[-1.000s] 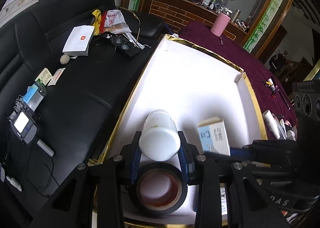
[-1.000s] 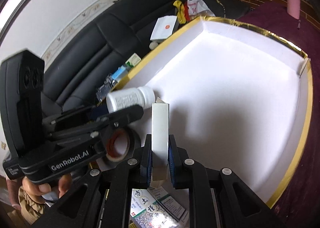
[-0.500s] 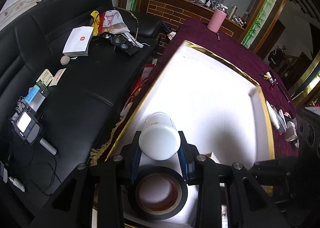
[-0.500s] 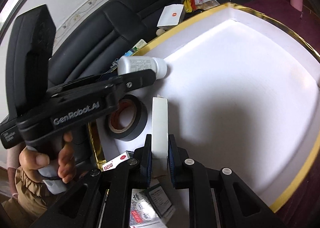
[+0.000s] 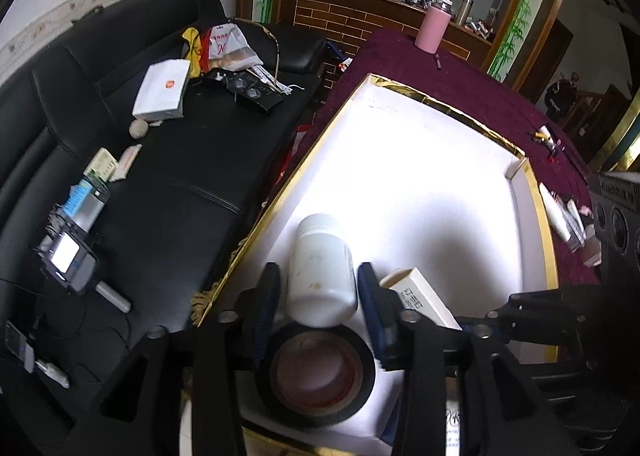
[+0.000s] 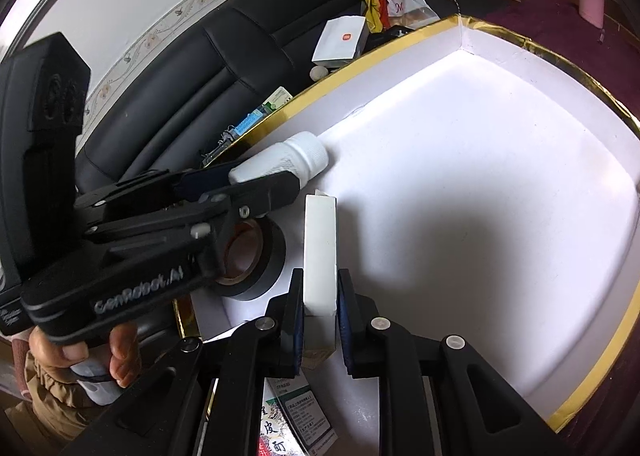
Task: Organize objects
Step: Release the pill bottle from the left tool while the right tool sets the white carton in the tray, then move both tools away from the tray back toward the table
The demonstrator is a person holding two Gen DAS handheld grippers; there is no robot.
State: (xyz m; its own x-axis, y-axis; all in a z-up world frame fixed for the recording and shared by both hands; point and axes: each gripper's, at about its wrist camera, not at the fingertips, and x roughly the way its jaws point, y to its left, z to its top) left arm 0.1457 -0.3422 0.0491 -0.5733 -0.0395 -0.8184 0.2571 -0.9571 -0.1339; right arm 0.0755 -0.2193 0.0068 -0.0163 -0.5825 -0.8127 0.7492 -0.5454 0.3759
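A white pill bottle (image 5: 322, 270) lies on its side inside the white gold-rimmed box (image 5: 420, 192), near its left wall. My left gripper (image 5: 320, 288) is open around it, with gaps on both sides. It also shows in the right wrist view (image 6: 288, 160). A black tape roll (image 5: 316, 372) lies in the box just under the left gripper. My right gripper (image 6: 318, 308) has its pads slightly apart from a slim white carton (image 6: 319, 252) that stands on the box floor. The carton also shows in the left wrist view (image 5: 420, 302).
A black sofa (image 5: 132, 176) with a white phone box (image 5: 162, 90), bags and small gadgets runs along the left of the box. A maroon tablecloth (image 5: 472, 96) carries a pink tumbler (image 5: 433, 28). Printed medicine packs (image 6: 296, 416) lie at the box's near edge.
Both grippers have lowered their objects to the box floor near its left wall. The left jaws have opened off the bottle and the right pads have eased off the carton.
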